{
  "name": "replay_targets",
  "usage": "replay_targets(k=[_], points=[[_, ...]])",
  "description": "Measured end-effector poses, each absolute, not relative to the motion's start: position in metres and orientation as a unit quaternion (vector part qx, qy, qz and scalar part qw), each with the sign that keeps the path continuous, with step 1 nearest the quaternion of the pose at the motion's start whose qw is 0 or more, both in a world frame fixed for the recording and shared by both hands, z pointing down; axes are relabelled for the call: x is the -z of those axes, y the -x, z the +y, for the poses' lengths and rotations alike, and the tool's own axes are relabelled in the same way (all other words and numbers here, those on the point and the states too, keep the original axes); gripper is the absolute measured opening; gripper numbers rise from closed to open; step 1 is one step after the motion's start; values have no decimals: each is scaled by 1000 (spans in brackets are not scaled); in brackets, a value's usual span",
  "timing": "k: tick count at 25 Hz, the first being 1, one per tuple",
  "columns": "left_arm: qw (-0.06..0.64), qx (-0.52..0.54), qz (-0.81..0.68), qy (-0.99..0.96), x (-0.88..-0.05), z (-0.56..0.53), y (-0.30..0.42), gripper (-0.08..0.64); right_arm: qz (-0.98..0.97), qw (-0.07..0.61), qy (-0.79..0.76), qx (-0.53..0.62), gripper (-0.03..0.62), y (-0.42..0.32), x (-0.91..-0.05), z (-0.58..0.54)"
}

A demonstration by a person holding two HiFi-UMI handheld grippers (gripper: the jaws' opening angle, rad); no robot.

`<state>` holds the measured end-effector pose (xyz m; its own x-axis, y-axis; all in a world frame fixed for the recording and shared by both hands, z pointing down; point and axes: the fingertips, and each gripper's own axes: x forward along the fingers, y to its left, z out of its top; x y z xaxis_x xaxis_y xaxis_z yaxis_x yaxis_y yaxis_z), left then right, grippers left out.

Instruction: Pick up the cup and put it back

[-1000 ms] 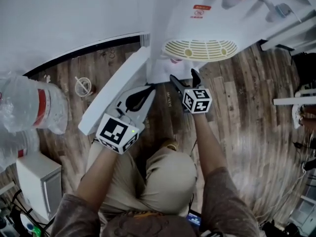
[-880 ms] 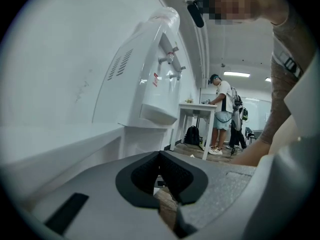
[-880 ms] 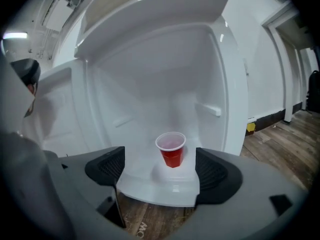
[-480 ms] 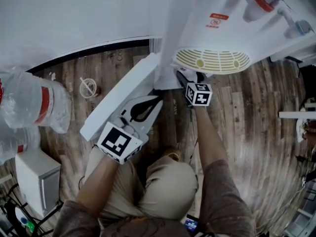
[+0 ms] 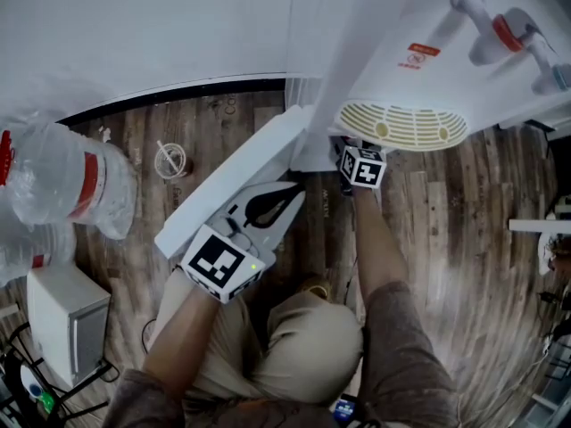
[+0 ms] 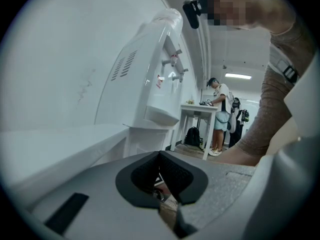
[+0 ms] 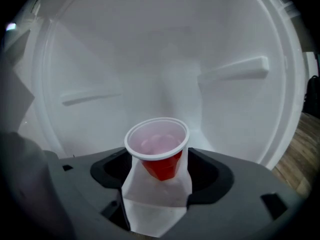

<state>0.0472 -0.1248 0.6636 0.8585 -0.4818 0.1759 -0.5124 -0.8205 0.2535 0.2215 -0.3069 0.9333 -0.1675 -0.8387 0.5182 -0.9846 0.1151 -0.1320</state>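
A red cup (image 7: 160,154) with a white inside stands upright on the white floor of the cabinet under the water dispenser (image 5: 419,69). My right gripper (image 7: 157,179) reaches into that cabinet. Its jaws are closing with the cup between them, and white floor still shows on both sides of the cup's body. In the head view only the right gripper's marker cube (image 5: 361,168) shows below the drip tray (image 5: 401,125), and the cup is hidden. My left gripper (image 5: 294,193) hangs shut and empty beside the open cabinet door (image 5: 236,181).
Large plastic water bottles (image 5: 62,181) and a white box (image 5: 67,324) stand at the left on the wooden floor. A clear lid (image 5: 169,160) lies near the wall. In the left gripper view a person (image 6: 219,111) stands by a white table (image 6: 200,109) farther back.
My right gripper has pushed forward under the drip tray into the cabinet, so its jaws are now hidden in the head view. The left gripper has drifted slightly forward.
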Motion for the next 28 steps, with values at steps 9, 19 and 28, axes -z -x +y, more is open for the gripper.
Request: replay_targets(k=[9, 19, 28], points=[[154, -49, -247, -956, -664, -122, -47, 0, -721, 166, -634, -225, 272, -216, -930, -304], [138, -59, -230, -961, -677, -124, -53, 0, -737, 145, -627, -209, 267, -216, -884, -277], [145, -63, -219, -963, -686, -125, -65, 2, -750, 155, -614, -190, 265, -230, -835, -237]])
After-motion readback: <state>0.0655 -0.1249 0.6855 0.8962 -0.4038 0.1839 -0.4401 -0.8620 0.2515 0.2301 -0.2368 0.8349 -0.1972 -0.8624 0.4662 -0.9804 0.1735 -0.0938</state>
